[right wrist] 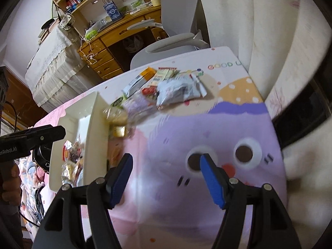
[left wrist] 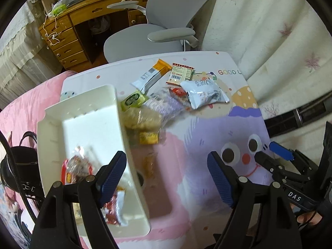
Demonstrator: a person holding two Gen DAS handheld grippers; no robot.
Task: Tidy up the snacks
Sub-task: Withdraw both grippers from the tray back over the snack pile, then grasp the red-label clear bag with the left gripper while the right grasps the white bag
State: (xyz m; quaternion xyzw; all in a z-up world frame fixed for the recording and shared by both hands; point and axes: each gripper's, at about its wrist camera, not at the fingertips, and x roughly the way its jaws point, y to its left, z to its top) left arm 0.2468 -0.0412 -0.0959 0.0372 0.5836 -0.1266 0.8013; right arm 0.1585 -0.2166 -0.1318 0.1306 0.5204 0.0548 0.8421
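A white tray lies on the left of the cartoon tablecloth. Red snack packets sit at its near end. My left gripper hangs open over the tray's right wall, nothing between its fingers. Beyond lies a loose pile: a silver bag, an orange-and-white bar, a green packet and a clear bag of beige snacks. My right gripper is open and empty above the purple cartoon face, to the right of the tray. The silver bag lies ahead of it.
A grey office chair stands behind the table's far edge, with a wooden desk past it. White patterned fabric borders the right side. A black bag sits on pink bedding left of the tray.
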